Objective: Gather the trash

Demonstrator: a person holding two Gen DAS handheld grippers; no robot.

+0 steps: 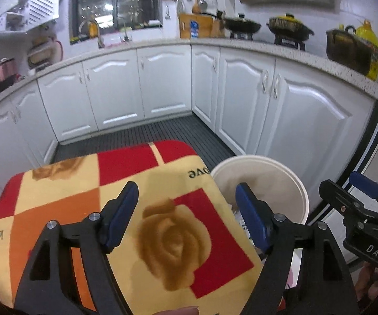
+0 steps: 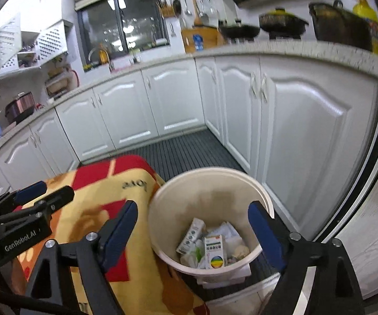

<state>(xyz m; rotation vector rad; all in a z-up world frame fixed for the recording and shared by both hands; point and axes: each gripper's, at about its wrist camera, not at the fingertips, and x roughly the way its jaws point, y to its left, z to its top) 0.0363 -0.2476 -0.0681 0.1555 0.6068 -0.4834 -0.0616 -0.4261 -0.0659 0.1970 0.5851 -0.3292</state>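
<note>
Landmark: the cream trash bin (image 2: 210, 220) stands on the dark slatted floor (image 2: 189, 152), just beside the right edge of the rose-patterned blanket (image 1: 141, 210) that covers a raised surface.
Trash: small cartons (image 2: 215, 252) and crumpled paper lie at the bin's bottom; no loose trash shows on the blanket or floor.
Right gripper (image 2: 194, 233): fingers spread wide, nothing between them, above the bin mouth and looking down into it.
Left gripper (image 1: 186, 218): fingers wide apart, empty, over the blanket on the side away from the cabinets, the bin's near rim behind its right finger.
Nearer hand: right, by my reading.
Carton axis: the labelled carton lies roughly along the right gripper's view line.
Edges: the blanket's edge almost touches the bin wall; white cabinets (image 2: 294, 120) stand close beyond it.
Open room: floor beyond the bin, toward the far cabinets.
</note>
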